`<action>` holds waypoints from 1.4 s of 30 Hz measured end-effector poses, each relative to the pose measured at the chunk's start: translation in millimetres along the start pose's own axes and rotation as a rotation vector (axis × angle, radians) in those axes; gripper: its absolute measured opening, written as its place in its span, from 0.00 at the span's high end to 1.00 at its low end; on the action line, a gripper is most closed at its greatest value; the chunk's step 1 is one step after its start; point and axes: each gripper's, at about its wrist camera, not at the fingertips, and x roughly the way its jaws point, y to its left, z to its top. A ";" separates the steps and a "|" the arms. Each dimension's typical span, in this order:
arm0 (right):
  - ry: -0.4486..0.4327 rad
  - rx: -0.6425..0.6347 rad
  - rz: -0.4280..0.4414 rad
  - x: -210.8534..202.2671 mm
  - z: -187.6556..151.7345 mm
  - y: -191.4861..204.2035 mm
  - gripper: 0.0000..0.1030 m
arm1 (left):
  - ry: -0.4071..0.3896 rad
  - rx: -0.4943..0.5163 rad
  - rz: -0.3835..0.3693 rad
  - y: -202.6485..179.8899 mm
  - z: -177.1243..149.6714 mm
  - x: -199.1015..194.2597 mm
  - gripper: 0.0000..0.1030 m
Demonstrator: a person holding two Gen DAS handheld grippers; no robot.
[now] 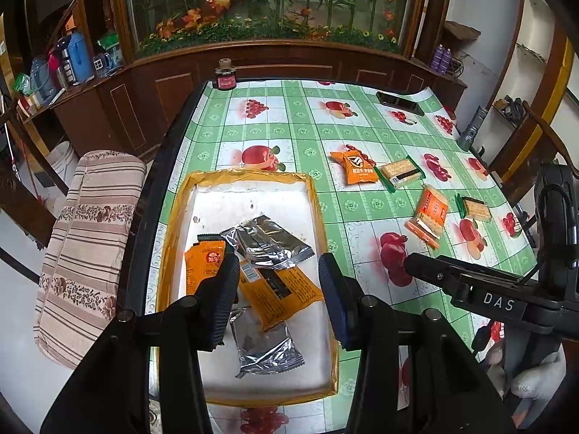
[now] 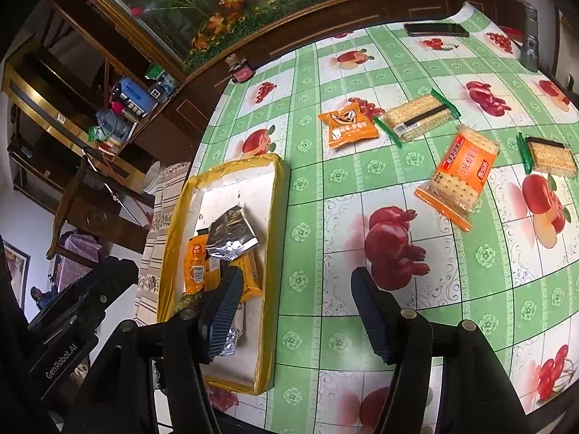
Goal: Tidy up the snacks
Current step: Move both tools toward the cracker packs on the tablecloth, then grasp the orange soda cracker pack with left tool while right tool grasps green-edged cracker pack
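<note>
Both grippers empty above the tray, four snacks left on the cloth

The left gripper (image 1: 277, 291) and right gripper (image 2: 295, 313) hang with fingers apart, clamped on nothing. The tray (image 1: 253, 177) at near left holds several packets; the orange cracker pack (image 2: 457, 177) lies nearest on its right. I judge it the next pick: come straight down and pinch across its narrow width, clear of the green-edged pack (image 2: 550, 157).

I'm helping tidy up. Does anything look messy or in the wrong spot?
Yes. Four snack packs lie scattered at odd angles on the tablecloth, outside the yellow-rimmed tray. Inside the tray, the packets sit in a jumbled, overlapping pile.
</note>
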 end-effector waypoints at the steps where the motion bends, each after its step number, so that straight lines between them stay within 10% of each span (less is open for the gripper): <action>1: 0.002 0.005 0.000 0.1 0.1 -2.7 0.38 | 0.003 0.000 0.000 -2.0 -0.1 1.0 0.58; 24: 0.003 0.297 -0.112 -20.8 16.5 -181.4 0.37 | 0.190 0.011 -0.201 -99.9 8.2 65.7 0.55; 30: -0.087 0.323 -0.259 -29.4 43.9 -234.3 0.36 | 0.253 0.026 -0.310 -132.1 15.1 105.0 0.52; 42: -0.075 0.457 -0.191 -4.6 99.6 -310.9 0.28 | 0.282 0.267 -0.331 -231.4 50.7 193.1 0.52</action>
